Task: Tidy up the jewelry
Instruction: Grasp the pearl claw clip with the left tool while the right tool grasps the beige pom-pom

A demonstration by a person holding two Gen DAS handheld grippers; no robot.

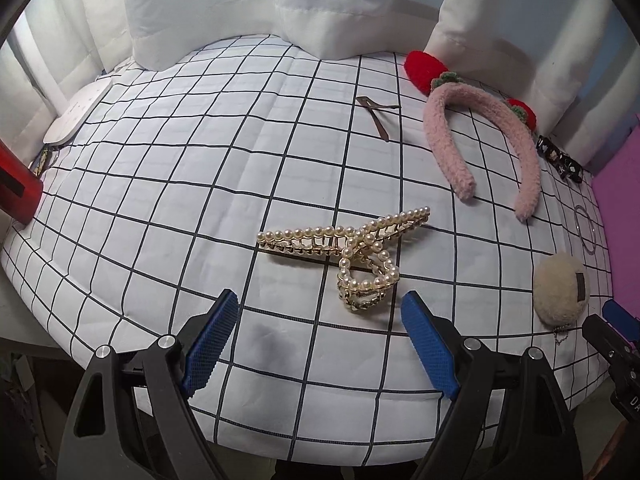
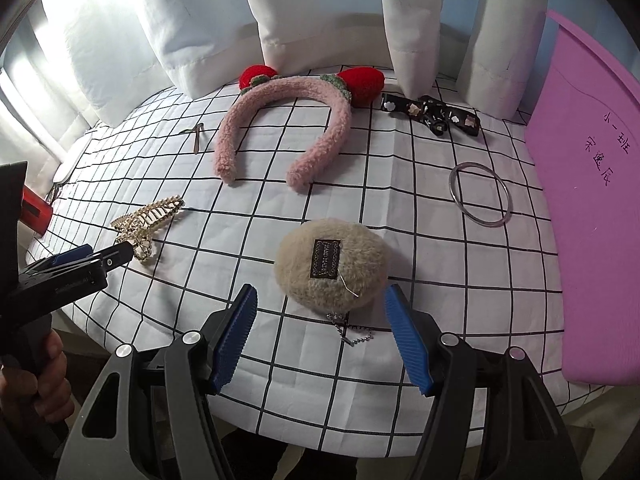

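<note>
A pearl hair claw [image 1: 352, 254] lies on the checked cloth just ahead of my open, empty left gripper [image 1: 320, 312]; it also shows in the right wrist view [image 2: 146, 222]. A beige fluffy pompom keychain [image 2: 330, 264] with a ball chain [image 2: 350, 326] lies just ahead of my open, empty right gripper [image 2: 320, 308]; it also shows in the left wrist view [image 1: 560, 288]. A pink strawberry headband [image 2: 280, 120], a black bow [image 2: 432, 114], a clear bangle [image 2: 480, 192] and a thin brown hair clip [image 1: 376, 114] lie farther back.
A purple tray [image 2: 592, 184] stands at the right edge of the checked cloth [image 2: 240, 208]. A red box [image 1: 16, 188] sits at the left edge, a white card [image 1: 76, 114] behind it. White curtains [image 1: 240, 4] hang at the back.
</note>
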